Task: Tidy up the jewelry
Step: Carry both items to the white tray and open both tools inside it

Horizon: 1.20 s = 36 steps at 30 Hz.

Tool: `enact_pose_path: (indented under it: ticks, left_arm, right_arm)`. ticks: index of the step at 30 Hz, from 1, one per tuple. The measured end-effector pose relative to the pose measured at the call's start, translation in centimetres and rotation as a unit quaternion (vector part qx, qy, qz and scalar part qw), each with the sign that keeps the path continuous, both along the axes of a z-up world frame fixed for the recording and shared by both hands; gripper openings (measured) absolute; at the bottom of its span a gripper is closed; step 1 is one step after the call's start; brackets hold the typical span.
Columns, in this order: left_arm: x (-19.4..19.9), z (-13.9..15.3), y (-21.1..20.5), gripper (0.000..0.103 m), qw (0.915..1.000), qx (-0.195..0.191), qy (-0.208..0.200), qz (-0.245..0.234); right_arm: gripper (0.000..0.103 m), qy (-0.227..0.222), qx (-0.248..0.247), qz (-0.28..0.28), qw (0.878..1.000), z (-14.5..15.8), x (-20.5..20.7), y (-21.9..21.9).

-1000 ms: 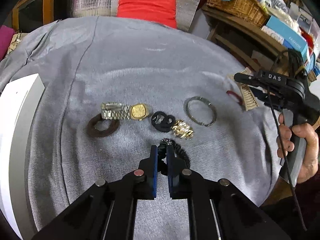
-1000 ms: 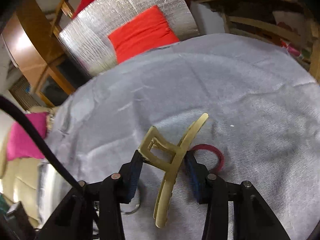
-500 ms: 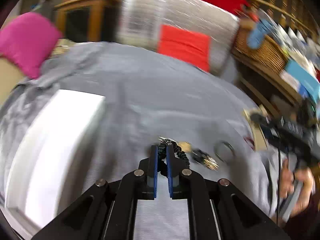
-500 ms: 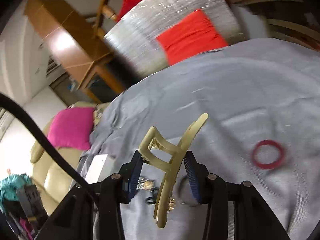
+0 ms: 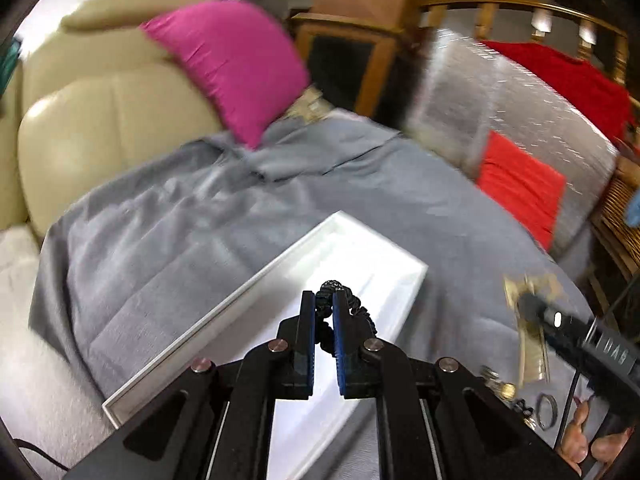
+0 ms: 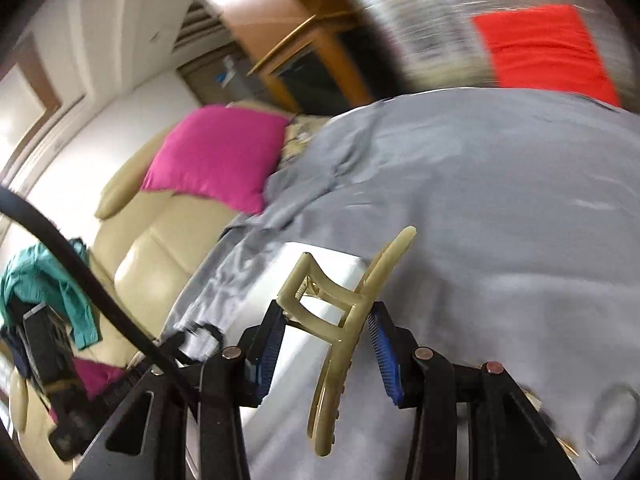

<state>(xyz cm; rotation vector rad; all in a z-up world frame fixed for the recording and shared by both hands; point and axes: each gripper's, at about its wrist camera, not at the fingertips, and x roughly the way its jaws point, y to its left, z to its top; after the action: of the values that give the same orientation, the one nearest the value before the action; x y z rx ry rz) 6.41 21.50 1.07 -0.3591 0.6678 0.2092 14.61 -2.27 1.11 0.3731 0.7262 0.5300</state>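
Observation:
My left gripper [image 5: 324, 304] is shut on a black coiled hair tie [image 5: 356, 308] and holds it above the white tray [image 5: 224, 320] on the grey cloth [image 5: 168, 240]. My right gripper [image 6: 332, 320] is shut on a beige claw hair clip [image 6: 340, 320] and holds it in the air near the tray [image 6: 288, 356]. The right gripper with the clip also shows in the left wrist view [image 5: 532, 320]. A silver ring [image 5: 547, 411] and gold pieces [image 5: 504, 389] lie on the cloth at the lower right.
A cream sofa [image 5: 92, 108] with a pink cushion [image 5: 236, 64] stands behind the table. A silver bag [image 5: 512, 104] with a red patch [image 5: 520, 188] leans at the back right. A wicker basket [image 5: 616, 208] is at the right edge.
Both grippers have swung left, away from the row of jewelry, to the white tray. Each still holds its item. The red ring has left the right wrist view.

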Motion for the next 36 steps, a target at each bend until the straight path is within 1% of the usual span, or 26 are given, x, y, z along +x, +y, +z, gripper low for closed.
enact_pose_path:
  ticks: [2,4,6,7,10,12,16,20,23,25,26,27,28,30,31,33,35,36]
  left_arm:
    - [0.6,-1.2,0.9,0.008,0.9993,-0.016,0.029,0.017]
    - [1.3,-2.7,2.0,0.008,0.9968,-0.038,0.06,0.036]
    - [1.5,-3.8,3.0,0.008,0.9937,-0.055,0.081,0.055]
    - [1.7,-4.2,3.3,0.008,0.9924,-0.059,0.088,0.062]
    - [1.7,-4.9,4.0,0.008,0.9886,-0.068,0.106,0.083]
    - [1.7,-5.4,4.6,0.008,0.9859,-0.077,0.116,0.093]
    - [2.0,-6.3,5.4,0.008,0.9822,-0.091,0.13,0.101]
    - [2.6,-6.3,5.4,0.008,0.9838,-0.101,0.121,0.085]
    - [3.5,-6.4,4.9,0.008,0.9859,-0.108,0.111,0.063]
    - [4.1,-7.1,4.1,0.008,0.9861,-0.117,0.111,0.04]
    - [4.4,-7.4,3.8,0.008,0.9853,-0.125,0.113,0.027]
    - [4.7,-7.8,3.6,0.008,0.9844,-0.133,0.114,0.019]
    - [4.9,-8.1,3.4,0.008,0.9838,-0.137,0.115,0.013]
    - [5.2,-8.4,3.2,0.008,0.983,-0.142,0.117,0.004]
    - [5.2,-8.5,3.3,0.008,0.9828,-0.143,0.117,0.005]
    - [5.0,-8.2,3.4,0.009,0.9829,-0.15,0.107,0.003]
    - [4.8,-7.4,3.2,0.01,0.9859,-0.14,0.092,-0.003]
    - [4.6,-6.7,2.8,0.013,0.9887,-0.125,0.082,-0.007]
  right_arm:
    - [0.046,0.008,0.0,0.027,1.0,0.2,2.3,3.3]
    - [0.046,0.016,0.001,0.045,0.999,0.1,3.9,5.5]
    - [0.046,0.031,0.002,0.065,0.997,-0.5,5.9,8.0]
    - [0.046,0.042,0.003,0.077,0.996,-1.0,7.2,9.6]
    - [0.046,0.064,-0.013,0.107,0.992,-2.2,8.7,12.4]
    - [0.046,0.079,-0.023,0.122,0.989,-3.1,9.5,13.6]
    - [0.046,0.1,-0.072,0.146,0.982,-4.9,10.6,15.4]
    - [0.047,0.094,-0.134,0.139,0.977,-5.4,11.0,15.9]
    - [0.047,0.098,-0.152,0.125,0.976,-5.7,11.4,15.5]
    - [0.052,0.103,-0.165,0.112,0.974,-5.9,11.6,15.4]
    - [0.061,0.108,-0.167,0.107,0.974,-6.0,11.6,15.1]
    - [0.067,0.113,-0.162,0.103,0.975,-6.1,11.7,14.9]
    - [0.068,0.115,-0.155,0.1,0.976,-6.1,11.7,14.6]
    - [0.068,0.121,-0.136,0.095,0.979,-5.8,11.4,13.6]
    - [0.068,0.123,-0.119,0.095,0.981,-5.4,11.0,12.9]
    - [0.068,0.113,-0.091,0.09,0.985,-4.4,10.1,11.8]
    - [0.068,0.093,-0.061,0.08,0.991,-2.8,8.7,9.5]
    - [0.068,0.086,-0.057,0.075,0.992,-2.3,8.2,8.7]
